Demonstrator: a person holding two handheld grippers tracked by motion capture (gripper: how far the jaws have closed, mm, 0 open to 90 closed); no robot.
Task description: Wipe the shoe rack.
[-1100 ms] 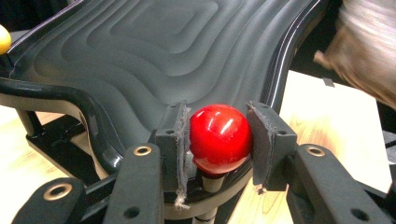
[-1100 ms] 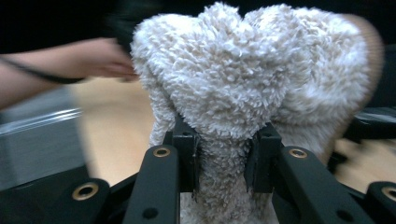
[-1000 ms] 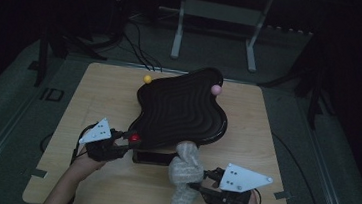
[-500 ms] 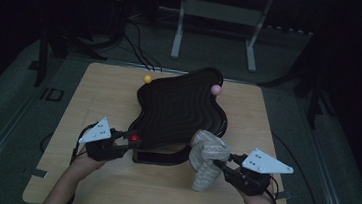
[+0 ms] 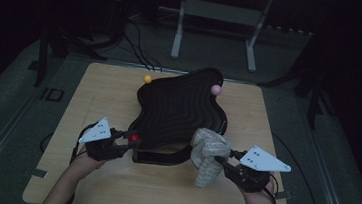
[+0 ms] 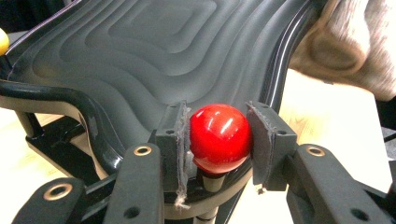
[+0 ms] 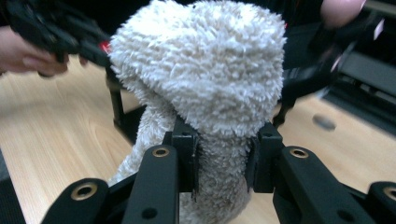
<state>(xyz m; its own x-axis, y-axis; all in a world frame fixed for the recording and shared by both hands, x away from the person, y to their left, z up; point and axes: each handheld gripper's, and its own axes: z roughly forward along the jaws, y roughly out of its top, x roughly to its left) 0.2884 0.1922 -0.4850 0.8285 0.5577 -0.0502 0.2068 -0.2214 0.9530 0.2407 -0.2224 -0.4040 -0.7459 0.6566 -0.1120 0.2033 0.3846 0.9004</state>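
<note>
A black wavy tray (image 5: pixel 178 109) stands on a low black stand in the middle of the wooden table (image 5: pixel 99 99). It carries ball knobs at its corners: yellow (image 5: pixel 147 78), pink (image 5: pixel 216 89) and red (image 5: pixel 135 138). My left gripper (image 5: pixel 127 139) is shut on the red ball (image 6: pixel 219 137), pads pressing both its sides at the tray's near left corner (image 6: pixel 154 51). My right gripper (image 5: pixel 221 161) is shut on a fluffy beige cloth (image 5: pixel 209 152), which hangs against the tray's front right edge. In the right gripper view the cloth (image 7: pixel 205 79) bulges above the right gripper (image 7: pixel 224 154).
Behind the table a grey metal frame (image 5: pixel 217 15) stands on the dark floor, with cables (image 5: pixel 139 43) running toward the table's far edge. Bare wood lies in front of the tray and along both sides. The left hand (image 7: pixel 28 51) shows at the far left of the right gripper view.
My right gripper has carried the cloth rightward and away from the table's front, up to the tray's front right edge. The left gripper has stayed on the red ball.
</note>
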